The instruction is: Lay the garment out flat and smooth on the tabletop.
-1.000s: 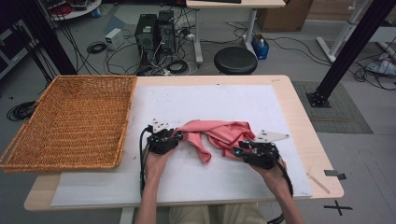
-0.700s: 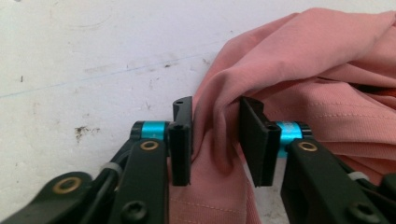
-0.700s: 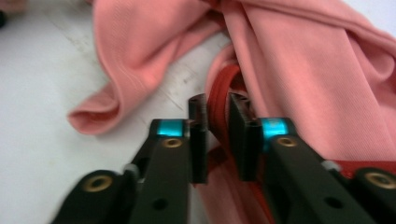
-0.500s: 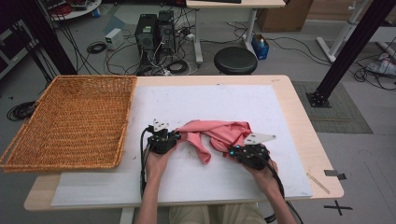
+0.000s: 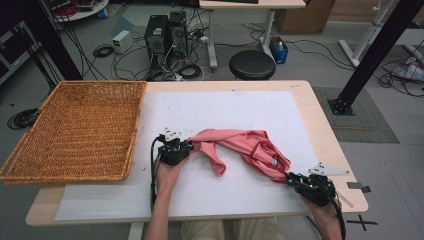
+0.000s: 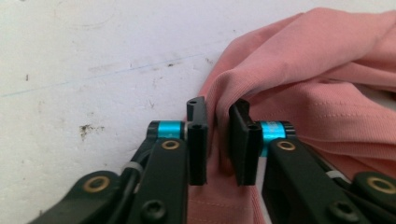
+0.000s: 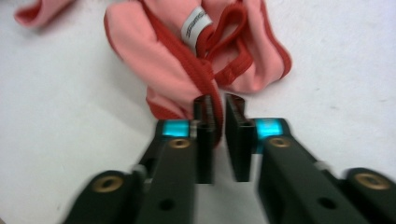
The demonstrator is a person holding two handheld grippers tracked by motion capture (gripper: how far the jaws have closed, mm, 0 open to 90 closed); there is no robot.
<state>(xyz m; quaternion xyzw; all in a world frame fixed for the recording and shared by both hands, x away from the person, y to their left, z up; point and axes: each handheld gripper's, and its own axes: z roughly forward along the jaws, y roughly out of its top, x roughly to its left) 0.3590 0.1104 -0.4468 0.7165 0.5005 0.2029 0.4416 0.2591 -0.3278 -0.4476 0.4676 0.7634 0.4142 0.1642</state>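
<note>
A pink garment [image 5: 245, 145] with red hems lies stretched across the white sheet [image 5: 225, 107]. My left gripper [image 5: 190, 146] is at its left end. In the left gripper view a pink fold [image 6: 303, 70] fills the gap in my left gripper [image 6: 217, 112], gripped, though the jaws have just been opening slightly. My right gripper [image 5: 290, 176] is at the garment's right end near the table's front right corner. Its jaws [image 7: 218, 105] have just been opening; a red hem [image 7: 205, 74] runs between them along one pad, with a gap beside it. A white label [image 7: 194, 21] shows.
A large wicker basket [image 5: 134, 125] stands on the left part of the table, close to my left hand. The table's front edge is just behind my right gripper. Beyond the table, a black stool [image 5: 252, 64], computer towers and cables are on the floor.
My right gripper has gone right and toward the table's front corner, drawing the garment out long. My left gripper has stayed at the left end.
</note>
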